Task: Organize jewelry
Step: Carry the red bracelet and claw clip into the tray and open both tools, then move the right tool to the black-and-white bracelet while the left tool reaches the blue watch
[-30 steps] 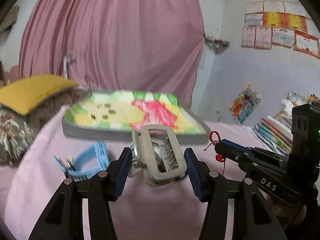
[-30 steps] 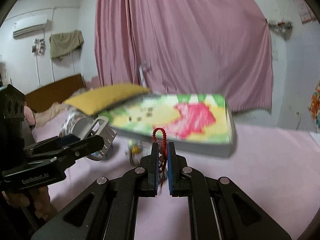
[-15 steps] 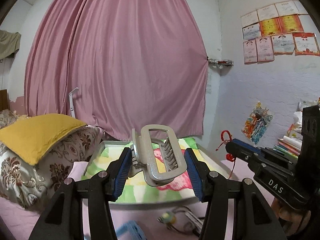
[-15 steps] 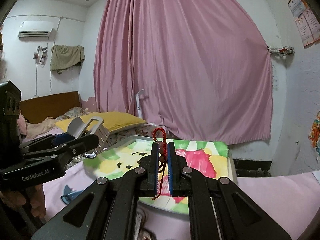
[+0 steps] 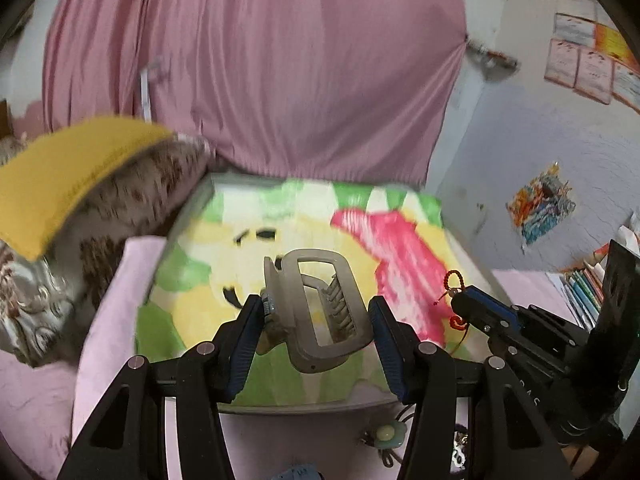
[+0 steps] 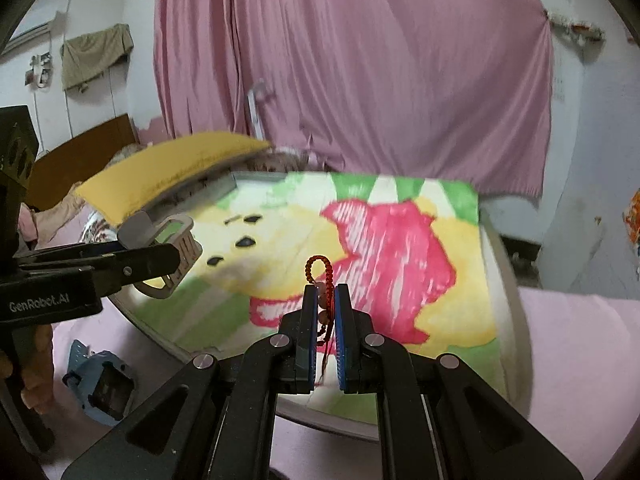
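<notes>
1. Gripping a grey hair clip (image 5: 320,308), my left claw (image 5: 316,324) has its blue pads pressed on the clip's two sides above the near part of the colourful tray (image 5: 280,216).
2. My right claw (image 6: 324,316) is closed on a red beaded string (image 6: 320,270); its loop pokes up past the fingertips, also over the tray.
3. In the right wrist view, the left claw sits to the left with the clip at the tray's left edge.
4. Near me on the pink bed cover (image 6: 580,344) lie a blue watch (image 6: 100,384) and, in the left view, a small flower-shaped piece (image 5: 386,434).
5. A yellow pillow (image 5: 68,168) lies far left, with a pink curtain (image 5: 260,64) behind.
</notes>
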A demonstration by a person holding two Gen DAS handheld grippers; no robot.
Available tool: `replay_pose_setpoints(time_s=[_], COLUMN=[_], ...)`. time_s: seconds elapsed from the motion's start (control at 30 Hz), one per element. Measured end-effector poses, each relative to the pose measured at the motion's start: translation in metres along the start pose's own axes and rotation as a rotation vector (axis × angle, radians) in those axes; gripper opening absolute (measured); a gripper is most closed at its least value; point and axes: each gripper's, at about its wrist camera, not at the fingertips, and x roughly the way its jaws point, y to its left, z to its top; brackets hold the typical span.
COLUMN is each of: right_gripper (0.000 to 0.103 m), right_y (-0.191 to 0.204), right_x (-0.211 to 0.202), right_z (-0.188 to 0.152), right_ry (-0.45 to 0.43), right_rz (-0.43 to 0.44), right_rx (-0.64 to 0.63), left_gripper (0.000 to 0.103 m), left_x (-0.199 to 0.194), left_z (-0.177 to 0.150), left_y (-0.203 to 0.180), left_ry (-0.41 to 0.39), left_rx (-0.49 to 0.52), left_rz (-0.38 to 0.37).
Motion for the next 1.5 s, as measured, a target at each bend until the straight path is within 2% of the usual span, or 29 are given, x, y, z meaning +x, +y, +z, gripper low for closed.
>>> replay_pose_setpoints(time_s=[0.17, 0.37, 0.5, 0.57, 0.63, 0.67, 0.73, 0.8, 0.87, 0.93, 1.07, 1.13, 1.23, 1.33, 1.5], right_gripper=[0.007, 0.007, 0.008, 0.014, 0.029, 0.031, 0.033, 0.037, 0.049, 0.064, 0.075, 0.087, 0.096, 0.101, 0.101], right_y=[-0.001, -0.001, 0.001, 0.001, -0.001, -0.002, -0.002, -0.004, -0.005, -0.005, -0.005, -0.004, -0.001, 0.003, 0.007], right_x=[0.017, 0.031, 0.027, 0.025, 0.018, 0.014, 0.002, -0.01, -0.024, -0.04, -0.067, -0.079, -0.098, -0.115, -0.134], right_z=[0.0, -0.007, -0.009, -0.009, -0.01, -0.011, -0.012, -0.013, -0.015, -0.018, -0.023, -0.027, -0.035, -0.043, -0.058], right_ry=[0.093, 0.159, 0.163, 0.154, 0.134, 0.12, 0.079, 0.039, -0.01, -0.072, -0.17, -0.213, -0.275, -0.321, -0.35], right_rz=[0.03, 0.056, 0.063, 0.055, 0.052, 0.052, 0.044, 0.038, 0.028, 0.003, -0.02, -0.022, -0.032, -0.036, -0.053], right_rx=[0.022, 0.052, 0.055, 0.056, 0.064, 0.068, 0.07, 0.077, 0.084, 0.087, 0.09, 0.091, 0.083, 0.072, 0.06], left_gripper=[0.051, 0.052, 0.052, 0.052, 0.053, 0.054, 0.065, 0.067, 0.069, 0.077, 0.088, 0.098, 0.102, 0.102, 0.102], left_x=[0.021, 0.037, 0.04, 0.039, 0.034, 0.031, 0.02, 0.007, -0.005, -0.018, -0.049, -0.062, -0.082, -0.095, -0.107], left_z=[-0.006, -0.01, -0.011, -0.012, -0.012, -0.014, -0.013, -0.014, -0.017, -0.02, -0.029, -0.033, -0.042, -0.053, -0.072], left_y=[0.001, 0.003, 0.006, 0.006, 0.006, 0.006, 0.007, 0.008, 0.008, 0.006, 0.001, -0.002, -0.006, -0.009, -0.007], left_ry=[0.095, 0.181, 0.181, 0.181, 0.168, 0.152, 0.122, 0.076, 0.032, -0.015, -0.134, -0.185, -0.261, -0.29, -0.299], left_rx=[0.005, 0.003, 0.004, 0.001, 0.0, 0.0, -0.008, -0.02, -0.023, -0.023, -0.015, -0.003, 0.012, 0.03, 0.03], left_rz=[0.028, 0.033, 0.038, 0.036, 0.042, 0.048, 0.046, 0.039, 0.034, 0.04, 0.053, 0.067, 0.072, 0.08, 0.088])
